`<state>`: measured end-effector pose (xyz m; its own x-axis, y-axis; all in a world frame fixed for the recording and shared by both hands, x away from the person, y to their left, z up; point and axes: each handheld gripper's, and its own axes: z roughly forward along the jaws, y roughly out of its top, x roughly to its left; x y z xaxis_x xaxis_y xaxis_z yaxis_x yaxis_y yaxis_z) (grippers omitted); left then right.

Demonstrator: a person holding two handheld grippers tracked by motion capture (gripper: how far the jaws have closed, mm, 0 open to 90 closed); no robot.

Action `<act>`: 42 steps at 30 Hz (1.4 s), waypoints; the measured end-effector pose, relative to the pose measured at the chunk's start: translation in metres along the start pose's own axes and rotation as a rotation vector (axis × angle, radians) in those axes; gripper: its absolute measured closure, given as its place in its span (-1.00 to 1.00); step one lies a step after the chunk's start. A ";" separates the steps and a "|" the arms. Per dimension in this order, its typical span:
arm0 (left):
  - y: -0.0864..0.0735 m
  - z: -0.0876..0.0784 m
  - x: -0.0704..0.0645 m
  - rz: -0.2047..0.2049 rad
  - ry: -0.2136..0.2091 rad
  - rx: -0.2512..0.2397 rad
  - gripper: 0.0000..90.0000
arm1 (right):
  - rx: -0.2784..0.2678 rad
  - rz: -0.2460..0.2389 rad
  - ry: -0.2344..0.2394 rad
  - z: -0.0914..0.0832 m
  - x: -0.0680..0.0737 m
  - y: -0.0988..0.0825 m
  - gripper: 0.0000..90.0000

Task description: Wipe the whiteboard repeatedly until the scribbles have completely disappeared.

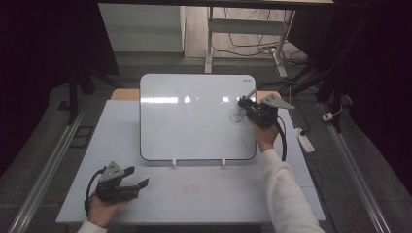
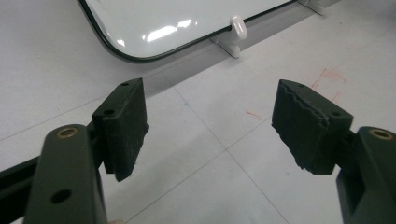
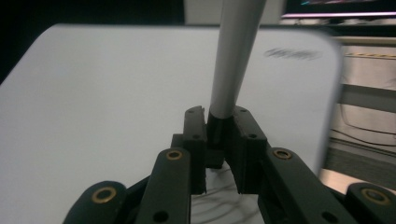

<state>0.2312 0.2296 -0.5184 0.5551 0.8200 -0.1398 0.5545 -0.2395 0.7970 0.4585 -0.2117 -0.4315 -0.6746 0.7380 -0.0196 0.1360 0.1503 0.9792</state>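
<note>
The right gripper [image 1: 248,108] clamped a marker [image 3: 233,60] over the whiteboard [image 1: 194,121], a small scribble [image 1: 237,117] drawn (most bare); the left gripper [image 1: 136,178] gaped empty below it.

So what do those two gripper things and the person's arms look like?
Each gripper is black, with two chunky jaws on arms dotted with brass rivets. The left gripper has ridged pads. A grey three-cornered plate sits on top of it, and the right gripper carries one too. A black cable trails from each. The person wears white sleeves.
</note>
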 end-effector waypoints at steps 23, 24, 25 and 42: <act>-0.001 0.000 0.000 0.001 0.001 0.002 -0.39 | -0.051 0.034 -0.134 -0.005 -0.020 0.011 0.73; -0.001 0.000 0.000 -0.001 0.000 0.003 -0.39 | -0.049 0.032 -0.133 -0.005 -0.020 0.011 0.73; -0.001 0.000 0.001 -0.001 0.001 0.002 -0.39 | -0.045 0.023 -0.128 -0.004 -0.018 0.010 0.73; -0.001 0.001 0.001 -0.006 0.000 0.006 -0.39 | -0.011 -0.031 -0.100 -0.009 -0.018 0.008 0.73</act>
<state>0.2316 0.2302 -0.5203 0.5514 0.8216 -0.1449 0.5619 -0.2373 0.7924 0.4651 -0.2301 -0.4215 -0.6026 0.7951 -0.0689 0.1079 0.1668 0.9801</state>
